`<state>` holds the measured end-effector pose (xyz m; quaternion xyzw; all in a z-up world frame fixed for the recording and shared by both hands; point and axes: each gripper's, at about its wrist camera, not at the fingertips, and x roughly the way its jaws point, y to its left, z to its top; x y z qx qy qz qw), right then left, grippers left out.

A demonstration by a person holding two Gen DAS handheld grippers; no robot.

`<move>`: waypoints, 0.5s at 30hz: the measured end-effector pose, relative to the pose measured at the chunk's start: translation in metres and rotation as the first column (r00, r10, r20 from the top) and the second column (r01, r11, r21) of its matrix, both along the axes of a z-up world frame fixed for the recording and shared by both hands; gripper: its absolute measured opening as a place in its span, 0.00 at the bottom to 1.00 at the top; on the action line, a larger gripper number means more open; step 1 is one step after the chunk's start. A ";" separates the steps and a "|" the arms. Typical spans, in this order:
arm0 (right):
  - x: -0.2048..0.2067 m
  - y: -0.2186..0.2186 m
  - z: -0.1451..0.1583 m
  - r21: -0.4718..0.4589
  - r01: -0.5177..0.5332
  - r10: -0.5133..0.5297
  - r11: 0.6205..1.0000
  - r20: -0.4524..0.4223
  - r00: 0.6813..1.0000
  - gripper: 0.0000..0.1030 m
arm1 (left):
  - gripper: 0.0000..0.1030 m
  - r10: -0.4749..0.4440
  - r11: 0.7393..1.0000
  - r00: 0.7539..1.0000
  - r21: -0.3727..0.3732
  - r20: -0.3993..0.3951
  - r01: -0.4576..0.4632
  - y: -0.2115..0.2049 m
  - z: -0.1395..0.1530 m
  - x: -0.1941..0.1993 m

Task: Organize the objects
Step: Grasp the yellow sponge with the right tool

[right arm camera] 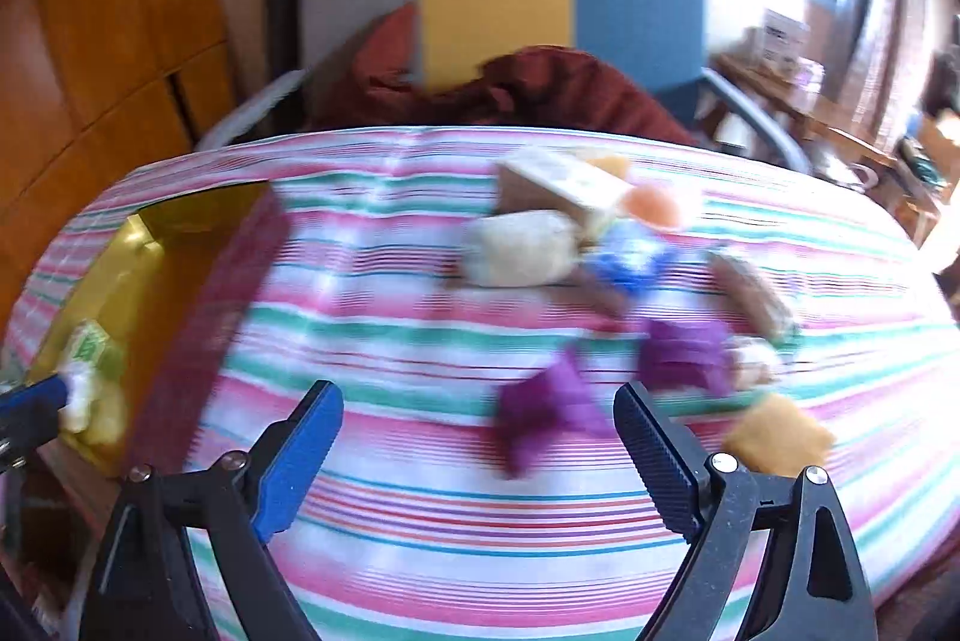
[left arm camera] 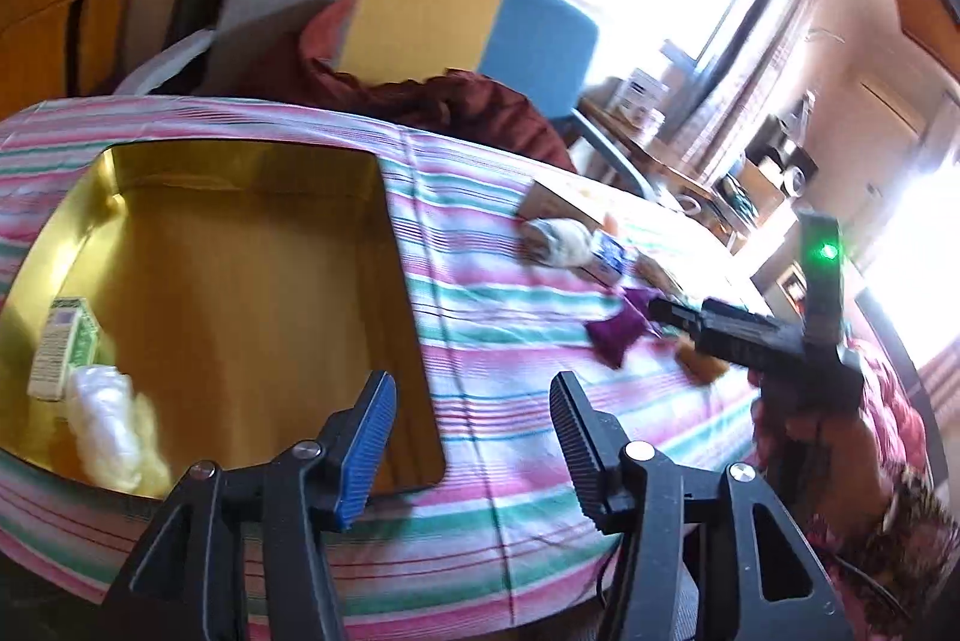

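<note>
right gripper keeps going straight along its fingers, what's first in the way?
Probably the nearer purple pouch on the striped cloth: it lies just ahead between the open right gripper fingers. The frame is blurred, so depth is uncertain.

My left gripper (left arm camera: 471, 437) and right gripper (right arm camera: 480, 455) both point downward, jaws apart, nothing between them.

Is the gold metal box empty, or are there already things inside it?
Not empty: the gold metal box holds a small green-and-white carton and a crumpled white wad.
</note>
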<state>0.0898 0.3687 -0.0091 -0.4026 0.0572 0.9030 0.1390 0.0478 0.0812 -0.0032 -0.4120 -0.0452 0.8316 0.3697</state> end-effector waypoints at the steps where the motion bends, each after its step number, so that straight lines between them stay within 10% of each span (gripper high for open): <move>1: 0.003 0.014 0.001 0.017 0.021 -0.021 1.000 0.008 1.000 0.96 | 0.53 -0.018 1.000 1.000 -0.009 -0.005 0.018 0.007 0.000 0.005; 15: 0.011 0.130 -0.040 0.019 -0.017 0.013 1.000 0.213 0.977 0.98 | 0.53 -0.170 0.983 0.985 -0.067 0.015 0.171 0.059 -0.013 0.041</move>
